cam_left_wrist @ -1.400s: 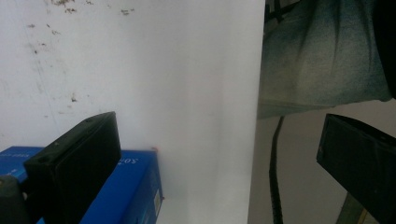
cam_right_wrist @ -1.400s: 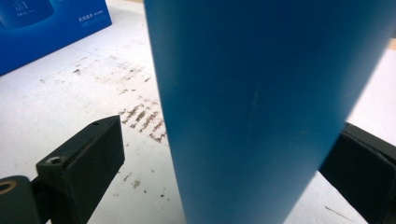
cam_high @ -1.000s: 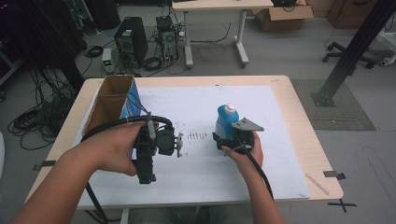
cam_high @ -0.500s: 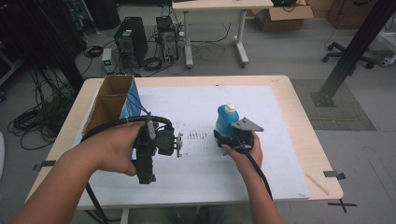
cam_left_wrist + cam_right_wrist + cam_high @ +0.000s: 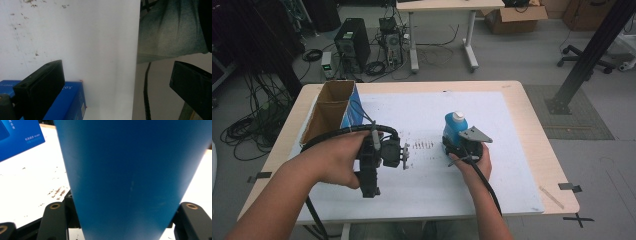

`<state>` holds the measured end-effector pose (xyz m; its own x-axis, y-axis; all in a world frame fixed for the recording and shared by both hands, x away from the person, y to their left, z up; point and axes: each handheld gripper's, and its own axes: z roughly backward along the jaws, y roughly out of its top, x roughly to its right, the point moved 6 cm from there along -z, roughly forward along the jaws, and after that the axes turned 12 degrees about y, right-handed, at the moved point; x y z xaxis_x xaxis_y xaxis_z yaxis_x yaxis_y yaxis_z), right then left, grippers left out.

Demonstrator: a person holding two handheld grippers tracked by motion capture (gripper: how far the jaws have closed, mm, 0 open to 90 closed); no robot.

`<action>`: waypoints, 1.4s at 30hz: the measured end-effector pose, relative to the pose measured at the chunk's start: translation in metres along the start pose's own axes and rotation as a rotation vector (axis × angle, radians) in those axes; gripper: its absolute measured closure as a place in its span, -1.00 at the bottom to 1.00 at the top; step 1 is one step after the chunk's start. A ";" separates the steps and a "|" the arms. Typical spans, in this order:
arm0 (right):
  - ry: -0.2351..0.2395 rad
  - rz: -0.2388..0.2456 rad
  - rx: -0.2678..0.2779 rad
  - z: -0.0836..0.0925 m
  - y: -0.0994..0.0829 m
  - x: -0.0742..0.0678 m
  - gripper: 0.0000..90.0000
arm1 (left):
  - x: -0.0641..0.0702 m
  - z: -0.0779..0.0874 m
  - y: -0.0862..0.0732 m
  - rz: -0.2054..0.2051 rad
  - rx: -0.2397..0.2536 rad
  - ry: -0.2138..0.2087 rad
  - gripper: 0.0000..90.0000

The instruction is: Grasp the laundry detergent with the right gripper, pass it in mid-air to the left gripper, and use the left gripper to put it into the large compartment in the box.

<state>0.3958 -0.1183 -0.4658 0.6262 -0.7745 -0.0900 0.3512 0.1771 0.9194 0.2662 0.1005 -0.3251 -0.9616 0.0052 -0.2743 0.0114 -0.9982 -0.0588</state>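
Observation:
A blue bottle [image 5: 454, 128] with a white cap stands upright on the white mat [image 5: 492, 115], right of centre. My right gripper [image 5: 455, 146] reaches it from the near side, low on its body. In the right gripper view the bottle [image 5: 125, 170] sits between the two black jaws of the right gripper [image 5: 122, 220], and both touch its sides. These jaws have just been closing on it. My left gripper [image 5: 404, 156] is held left of centre, well apart from the bottle. In the left gripper view, the left gripper [image 5: 115, 71] stands wide open with nothing between the jaws.
An open cardboard box with a blue side [image 5: 332, 112] stands at the mat's far left corner; its blue side [image 5: 17, 137] is also in the right gripper view. Dark specks [image 5: 423, 145] lie between the grippers. The mat's near edge [image 5: 136, 62] borders the person's trousers.

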 end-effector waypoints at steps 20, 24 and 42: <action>0.108 0.039 0.052 0.016 0.026 -0.008 0.02 | -0.005 0.007 0.003 0.002 -0.004 0.015 -0.99; 0.169 0.095 0.035 0.031 0.043 -0.012 0.02 | -0.009 0.012 0.002 0.008 -0.005 0.023 -0.99; 0.577 0.353 -0.083 0.076 0.067 -0.034 0.02 | -0.024 0.034 0.015 0.008 0.002 0.047 -0.99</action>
<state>0.3452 -0.1266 -0.3723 0.9760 -0.2177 -0.0009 0.0953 0.4234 0.9009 0.2804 0.0831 -0.2866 -0.9475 0.0002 -0.3198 0.0182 -0.9983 -0.0546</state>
